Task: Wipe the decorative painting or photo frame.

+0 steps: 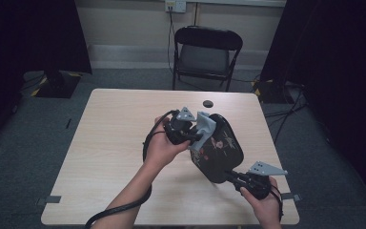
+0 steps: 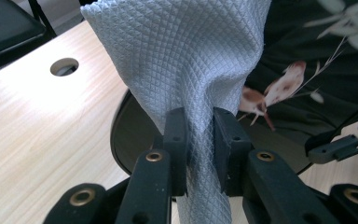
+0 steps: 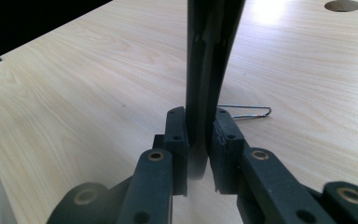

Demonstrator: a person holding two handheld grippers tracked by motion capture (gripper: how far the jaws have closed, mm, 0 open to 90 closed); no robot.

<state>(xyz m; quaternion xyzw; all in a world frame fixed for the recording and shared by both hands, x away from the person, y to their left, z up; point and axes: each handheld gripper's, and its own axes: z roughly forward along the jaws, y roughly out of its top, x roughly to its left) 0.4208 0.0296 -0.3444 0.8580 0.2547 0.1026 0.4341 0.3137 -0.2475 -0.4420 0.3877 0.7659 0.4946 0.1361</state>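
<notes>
High view shows a black lacquer tray [image 1: 221,150] with a painted bird and plant pattern, held up off the wooden table [image 1: 114,143] and tilted on its edge. Its long axis runs from the far left, near the table's middle, to the near right, and its decorated face looks up and to the right. The right gripper [image 1: 232,177] pinches the tray's near rim; in the right gripper view its jaws are pressed on the thin black edge [image 3: 205,93], which stands upright between them. The left gripper [image 1: 195,136] is at the tray's far left side and pinches a grey cloth [image 1: 205,125] with a diamond weave; in the left gripper view the cloth [image 2: 186,70] rises from between the closed jaws and lies against the tray's face [image 2: 317,70]. A thin wire loop [image 3: 247,112] lies on the table just behind the rim. The table's left half is bare, with wide room there. A round cable hole [image 1: 208,103] is near the far edge, and a folding chair [image 1: 206,55] stands beyond it.
</notes>
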